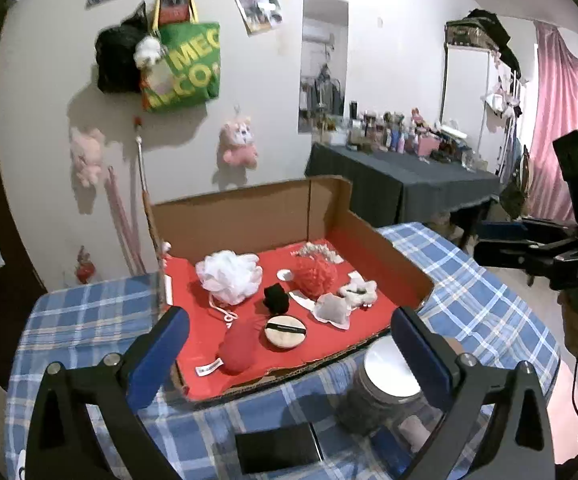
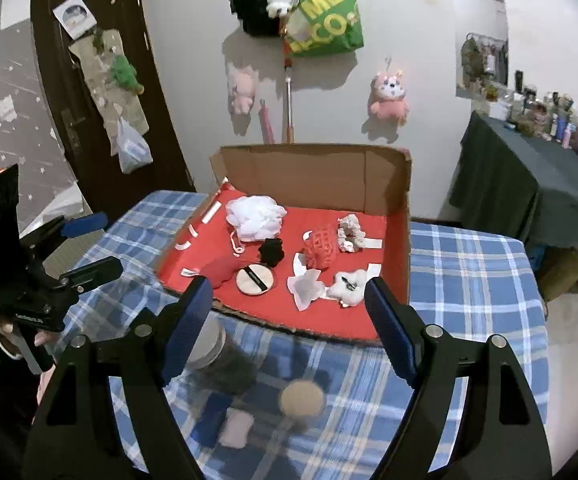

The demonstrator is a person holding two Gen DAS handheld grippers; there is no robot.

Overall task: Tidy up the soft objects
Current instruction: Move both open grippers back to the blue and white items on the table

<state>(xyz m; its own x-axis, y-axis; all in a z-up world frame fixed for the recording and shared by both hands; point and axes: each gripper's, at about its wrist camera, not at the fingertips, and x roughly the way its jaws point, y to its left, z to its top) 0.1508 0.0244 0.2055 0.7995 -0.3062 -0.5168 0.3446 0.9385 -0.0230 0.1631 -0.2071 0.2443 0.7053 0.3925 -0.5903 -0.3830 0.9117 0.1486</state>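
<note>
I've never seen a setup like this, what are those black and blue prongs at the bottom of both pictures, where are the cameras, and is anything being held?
A person holds a handheld gripper in each hand, and each carries a wide-angle camera looking forward along its two blue-padded fingers. One picture comes from the left gripper, the other from the right gripper. Both are open and hold nothing. On the plaid tablecloth stands a cardboard box lined in red, holding a white bath pouf, a red pouf, a round powder puff and other soft things. A lidded jar stands in front of it.
</note>
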